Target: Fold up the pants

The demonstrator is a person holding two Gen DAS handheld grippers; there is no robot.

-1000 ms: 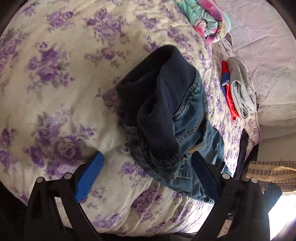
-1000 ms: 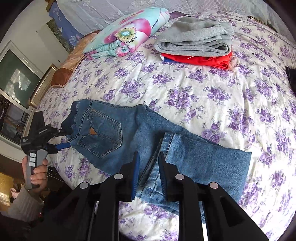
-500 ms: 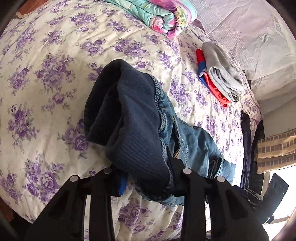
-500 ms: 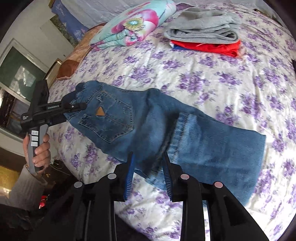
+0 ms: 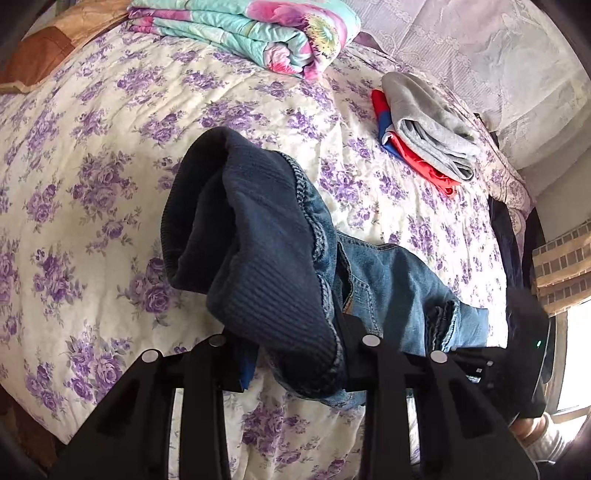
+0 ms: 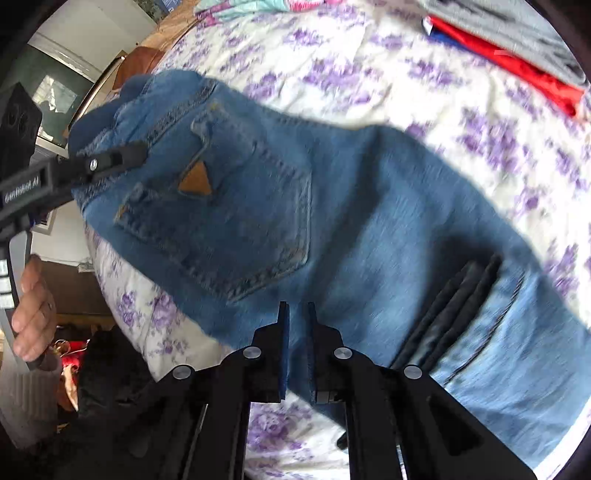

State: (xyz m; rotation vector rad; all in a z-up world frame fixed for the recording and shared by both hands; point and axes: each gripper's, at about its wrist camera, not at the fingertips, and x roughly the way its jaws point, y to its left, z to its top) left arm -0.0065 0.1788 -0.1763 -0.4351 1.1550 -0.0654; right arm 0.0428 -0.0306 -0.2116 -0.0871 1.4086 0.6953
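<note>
Nearby, a folded floral quilt (image 5: 258,33) lies at the bed's far edge, and folded grey and red clothes (image 5: 424,129) sit near the far right corner. Blue jeans (image 6: 332,206) hang above the floral bedspread (image 5: 92,166) near its front edge. The left gripper (image 5: 295,354) pinches the ribbed waistband; the right gripper (image 6: 297,332) clamps narrowly on the leg fabric. Bare bedspread stretches beyond.

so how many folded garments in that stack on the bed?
3 visible: grey garment on top, red one beneath, blue one peeking out at the edge. More may be hidden underneath.
</note>
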